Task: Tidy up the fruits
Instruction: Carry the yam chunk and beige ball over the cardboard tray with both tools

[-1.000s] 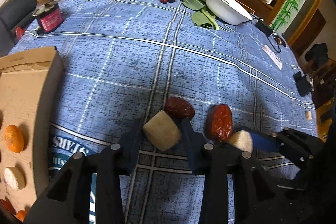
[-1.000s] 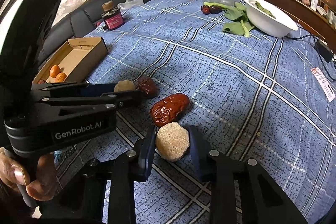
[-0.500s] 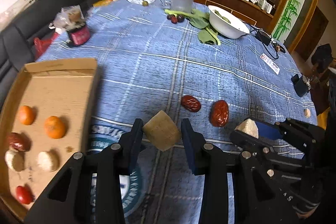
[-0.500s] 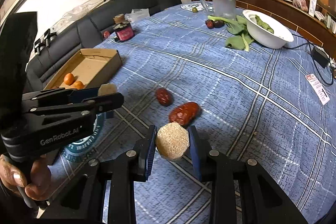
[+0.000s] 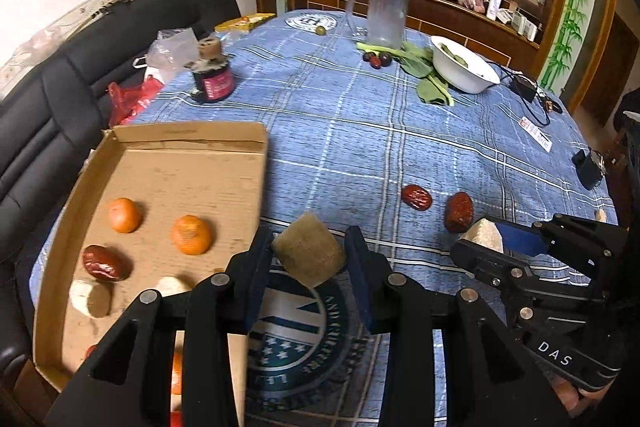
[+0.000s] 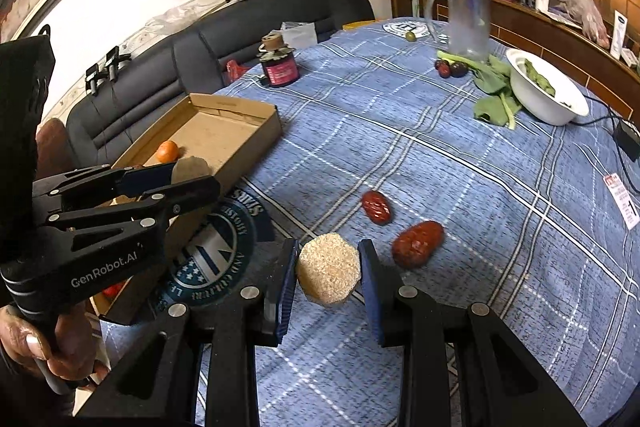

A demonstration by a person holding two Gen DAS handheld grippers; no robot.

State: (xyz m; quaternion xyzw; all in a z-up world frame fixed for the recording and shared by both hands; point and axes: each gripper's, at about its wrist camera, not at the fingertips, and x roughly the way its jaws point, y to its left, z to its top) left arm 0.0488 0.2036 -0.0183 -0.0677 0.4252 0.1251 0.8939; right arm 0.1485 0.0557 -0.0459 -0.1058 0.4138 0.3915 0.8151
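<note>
Left gripper [image 5: 309, 259] closed on a tan chunk [image 5: 309, 254], pads tight on both sides, chunk clear of the cloth. Right gripper [image 6: 328, 277] same deal: clamped on a paler grainy piece [image 6: 329, 269], held above the table [image 6: 460, 163].

Change over the last second: both claws were down at table level pinching these pieces beside the dates; now both are lifted and swung left, toward the cardboard box [image 5: 256, 139]. The left chunk hangs just past the box's near right wall (not over the floor of it yet). The right gripper trails, over the round logo on the cloth.

Meaning: both picks done, carry underway, drop-off likely next.

Outward: the box already holds two oranges [image 5: 191, 234], a date [image 5: 105, 263] and two pale pieces [image 5: 90, 299]. Two red dates [image 6: 418, 242] are left on the cloth, near each other and well apart from the box, so more trips are needed.

Far side: glass mug [image 5: 387, 14], white bowl [image 5: 464, 71] with greens, small dark jar [image 5: 212, 79].
</note>
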